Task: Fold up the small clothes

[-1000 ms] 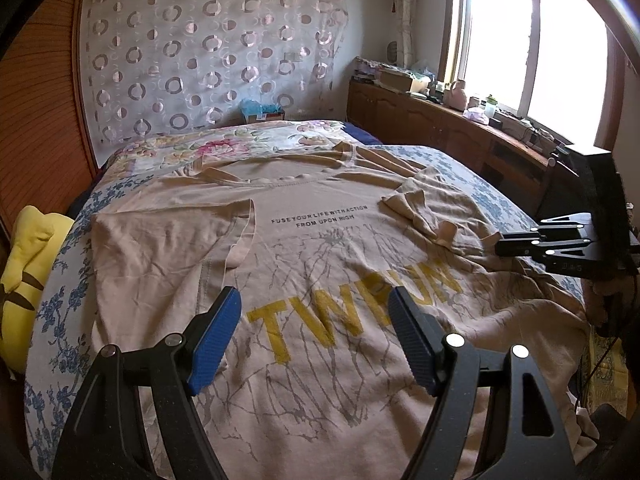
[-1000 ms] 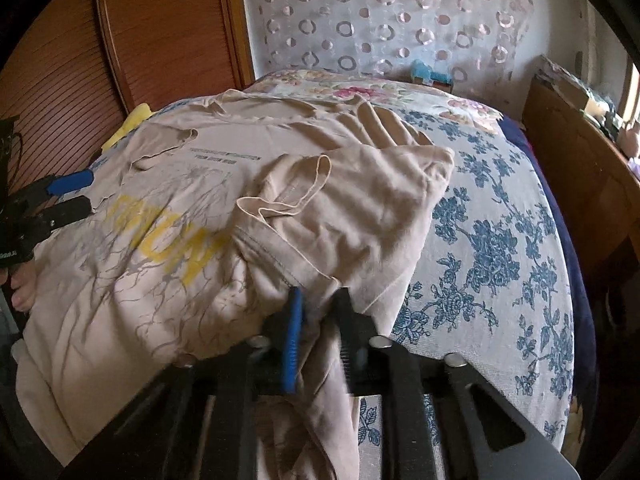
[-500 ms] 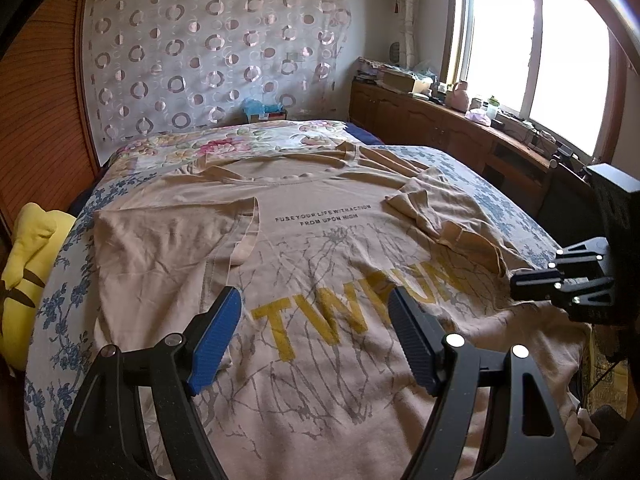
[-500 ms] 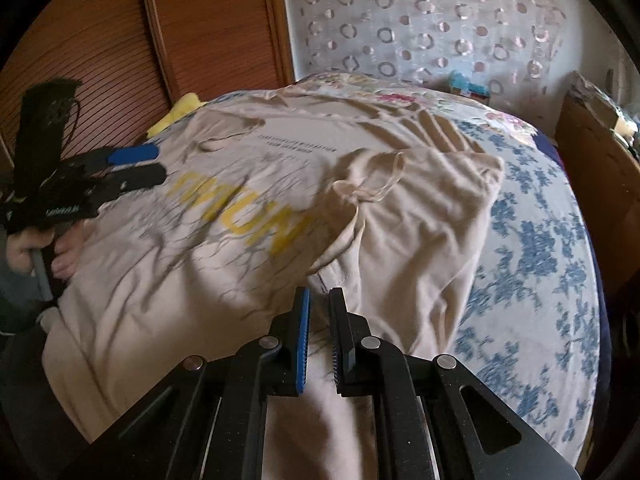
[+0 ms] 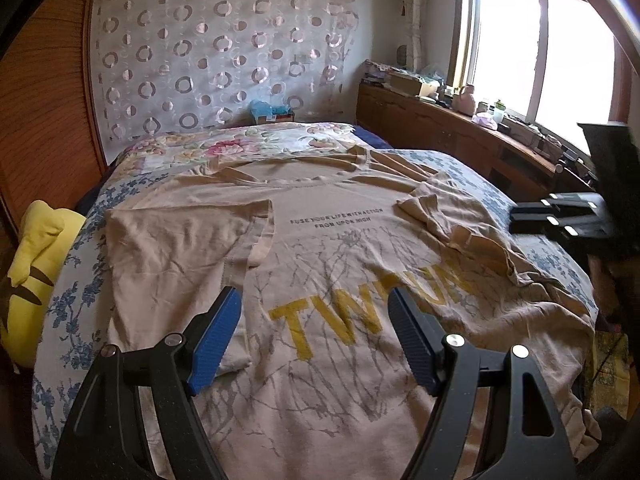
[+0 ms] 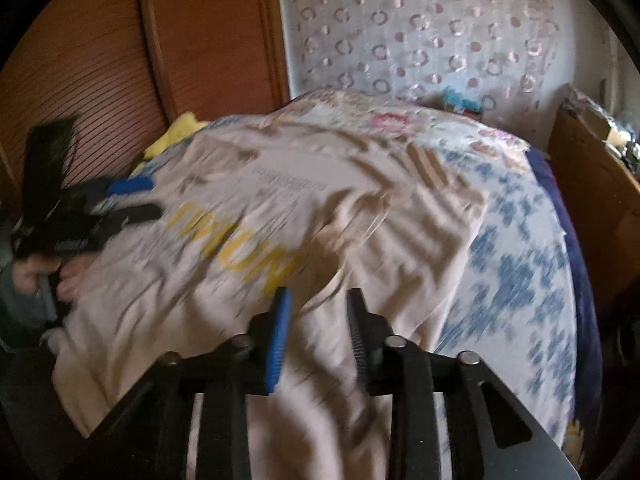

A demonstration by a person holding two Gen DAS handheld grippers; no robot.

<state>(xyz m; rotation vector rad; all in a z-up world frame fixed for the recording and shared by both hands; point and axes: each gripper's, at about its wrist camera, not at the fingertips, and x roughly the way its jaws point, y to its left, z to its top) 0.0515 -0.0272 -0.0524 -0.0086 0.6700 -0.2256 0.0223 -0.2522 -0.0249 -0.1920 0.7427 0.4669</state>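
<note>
Two grippers face one beige T-shirt (image 5: pixel 344 248), which lies printed side up across the floral bedspread (image 5: pixel 76 304) and fills the middle of both frames. Its long axis runs from the hem at the bottom of the left wrist frame up to the collar near the upper centre.

We see the left gripper (image 5: pixel 316 336) at the bottom centre of its own frame with its blue pads spread wide, holding nothing and poised above the yellow lettering (image 5: pixel 360 308). We see the right gripper (image 6: pixel 318 332) at the bottom centre of its frame with a clear gap between its pads and no cloth pinched between them, though that frame is blurred.

What matters for the next move, we judge, is the side-to-side layout. One sleeve (image 5: pixel 180 248) is already folded inward and lies flat at centre left of the left wrist frame, just beyond the left gripper's left pad. The other sleeve (image 5: pixel 452 224) sits crumpled at centre right of that frame, close beside the right gripper's black body at the right edge. So we judge the right gripper the nearer one for that rumpled side, and the left for its flat side.

A yellow plush toy (image 5: pixel 28 272) rests at the left edge, off the shirt.
</note>
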